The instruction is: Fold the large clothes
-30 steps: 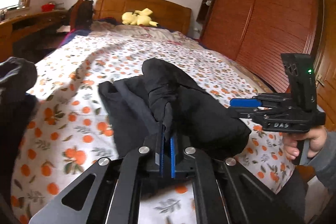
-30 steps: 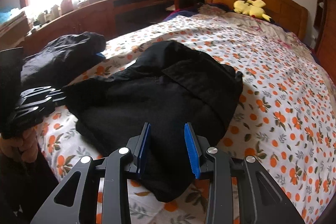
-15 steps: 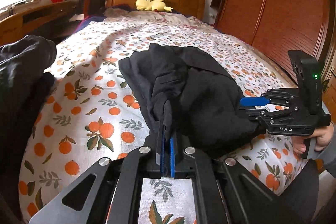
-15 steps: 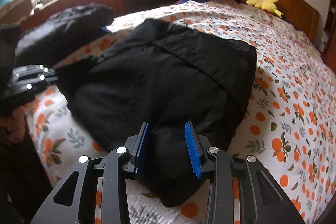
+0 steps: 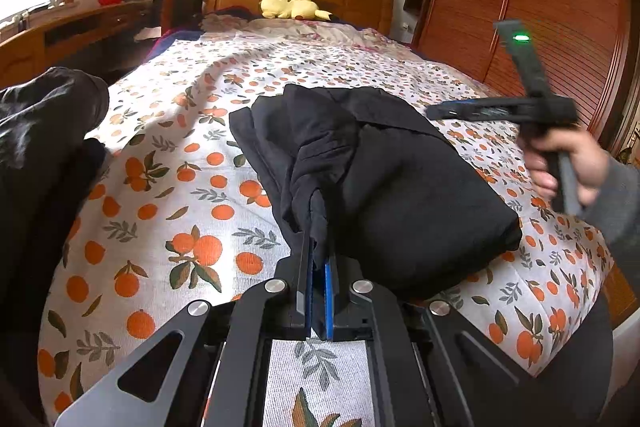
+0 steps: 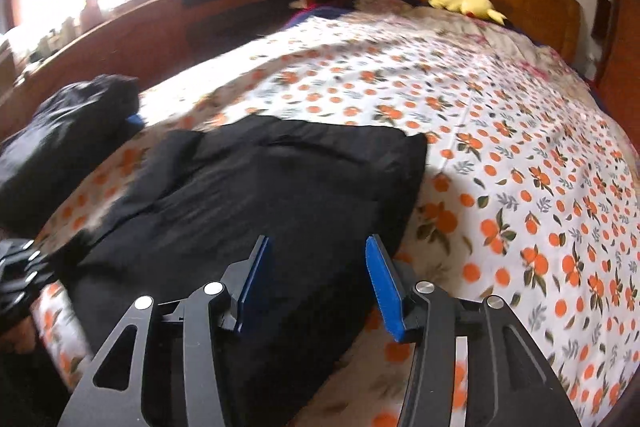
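A black garment (image 5: 400,183) lies folded on the orange-print bed cover (image 5: 168,187). My left gripper (image 5: 319,259) is shut on a bunched edge of it at its near left side, just above the cover. In the right wrist view the same garment (image 6: 256,195) lies as a flat dark block. My right gripper (image 6: 316,279) is open and empty, held above the garment's near right part. It also shows in the left wrist view (image 5: 452,111), raised over the garment's far right corner.
A second pile of black clothes (image 5: 36,147) lies at the bed's left edge, also in the right wrist view (image 6: 60,131). A yellow plush toy (image 5: 294,5) sits by the wooden headboard. A wooden wardrobe (image 5: 540,7) stands right, a desk (image 6: 160,23) left.
My right gripper has risen and pulled back from the garment, still open. My left gripper keeps its hold on the garment's edge and has drawn it flatter on the bed.
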### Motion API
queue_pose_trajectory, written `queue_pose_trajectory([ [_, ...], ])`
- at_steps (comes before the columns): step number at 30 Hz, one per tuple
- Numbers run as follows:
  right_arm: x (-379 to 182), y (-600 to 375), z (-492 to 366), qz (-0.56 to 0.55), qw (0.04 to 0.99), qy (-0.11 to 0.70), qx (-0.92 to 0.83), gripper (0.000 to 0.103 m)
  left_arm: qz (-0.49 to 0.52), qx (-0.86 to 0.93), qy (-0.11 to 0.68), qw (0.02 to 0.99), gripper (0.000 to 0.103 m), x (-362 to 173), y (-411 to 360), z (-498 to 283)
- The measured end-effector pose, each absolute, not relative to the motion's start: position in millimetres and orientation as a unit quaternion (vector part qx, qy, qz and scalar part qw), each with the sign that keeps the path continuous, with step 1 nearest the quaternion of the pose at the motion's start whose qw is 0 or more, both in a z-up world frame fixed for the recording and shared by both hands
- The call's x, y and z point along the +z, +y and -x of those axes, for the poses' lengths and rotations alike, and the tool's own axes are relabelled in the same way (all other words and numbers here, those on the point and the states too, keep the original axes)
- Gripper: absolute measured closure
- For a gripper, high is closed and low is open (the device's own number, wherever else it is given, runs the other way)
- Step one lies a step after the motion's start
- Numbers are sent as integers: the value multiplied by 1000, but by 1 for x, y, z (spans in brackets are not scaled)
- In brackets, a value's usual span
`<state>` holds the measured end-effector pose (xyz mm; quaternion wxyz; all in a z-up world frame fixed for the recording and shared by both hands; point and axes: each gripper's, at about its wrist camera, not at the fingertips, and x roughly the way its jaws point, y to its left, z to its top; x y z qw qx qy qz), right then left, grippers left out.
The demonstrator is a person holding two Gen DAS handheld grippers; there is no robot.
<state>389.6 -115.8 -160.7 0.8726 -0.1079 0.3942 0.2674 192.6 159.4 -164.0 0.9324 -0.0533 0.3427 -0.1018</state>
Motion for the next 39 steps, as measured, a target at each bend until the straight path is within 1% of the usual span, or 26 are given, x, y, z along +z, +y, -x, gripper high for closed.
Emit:
queue_pose_trajectory([
  [2,-170,-117,-412,103,869,411,255,55,53,-102,344,932,98,-165,160,-193],
  [6,-186,-119,-447,73,861,439,247,39,50,-101,346,932,98,-166,159,-194],
  [9,-196,-117,-464,56,854,454,246,31,49,-101,347,931,98,-168,158,-195],
  [12,-207,-118,-480,27,844,473,251,26,47,-99,349,931,98,-168,157,-195],
  [14,-216,-117,-490,8,836,485,257,23,45,-93,348,932,94,-167,157,-193],
  [15,-220,-117,-492,0,832,490,259,23,45,-89,348,932,94,-168,158,-191],
  [18,-224,-116,-495,-12,826,497,264,23,51,-84,349,932,87,-169,160,-178],
  [21,-224,-115,-495,-4,826,496,268,23,61,-85,350,931,77,-170,164,-168],
  [22,-224,-115,-496,-5,825,497,268,23,63,-88,354,929,65,-171,165,-166],
  [23,-224,-115,-496,-6,824,498,269,23,63,-90,356,928,51,-171,165,-165],
  [24,-224,-115,-496,-5,825,498,268,23,63,-90,357,928,47,-173,164,-165],
  [25,-223,-114,-495,-4,825,498,266,23,62,-93,361,926,45,-175,162,-165],
  [34,-228,-116,-496,-19,824,501,265,23,65,-107,397,909,45,-198,148,-189],
  [38,-230,-119,-497,-31,820,505,266,23,68,-109,400,908,47,-199,146,-192],
  [39,-231,-118,-497,-33,819,506,268,26,68,-108,400,907,47,-200,146,-193],
])
